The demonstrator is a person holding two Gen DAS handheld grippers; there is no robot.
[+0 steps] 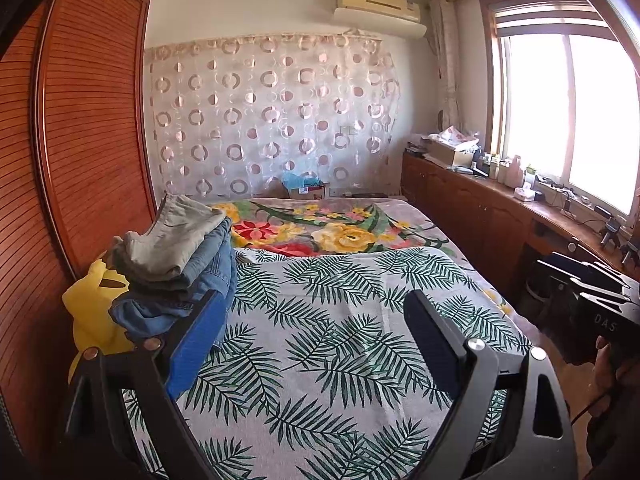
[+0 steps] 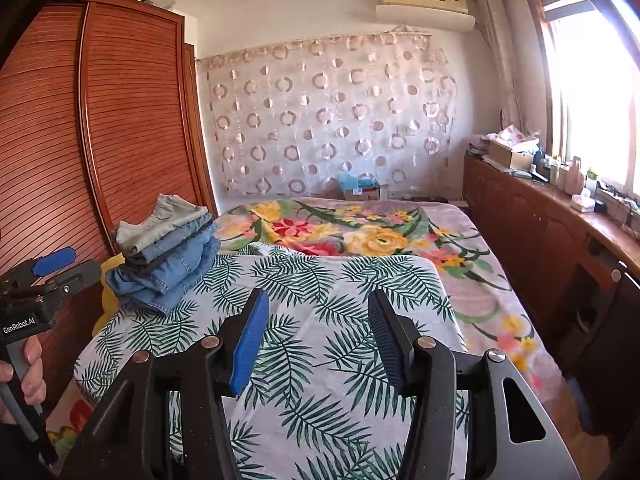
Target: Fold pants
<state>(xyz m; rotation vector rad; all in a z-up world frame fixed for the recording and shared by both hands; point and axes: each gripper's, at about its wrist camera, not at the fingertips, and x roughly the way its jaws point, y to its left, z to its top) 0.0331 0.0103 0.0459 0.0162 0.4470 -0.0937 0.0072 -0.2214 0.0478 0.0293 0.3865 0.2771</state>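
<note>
Folded pants (image 1: pixel 172 264), stacked on the bed (image 1: pixel 320 320) ahead-left of the left hand-held gripper (image 1: pixel 316 332), apparently set aside as finished; both it and the right hand-held gripper (image 2: pixel 318 340) gaped wide, holding nothing.

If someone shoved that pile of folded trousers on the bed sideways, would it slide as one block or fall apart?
The stack of folded pants would probably shear apart: soft denim layers already overhang unevenly. It sits near the bed's edge on a leaf-print sheet that may bunch, so it could topple off.

Bright window (image 1: pixel 560 112) right, wood wardrobe (image 1: pixel 80 128) left, AC (image 1: pixel 380 4) above curtain (image 1: pixel 272 116), prob sheer
</note>
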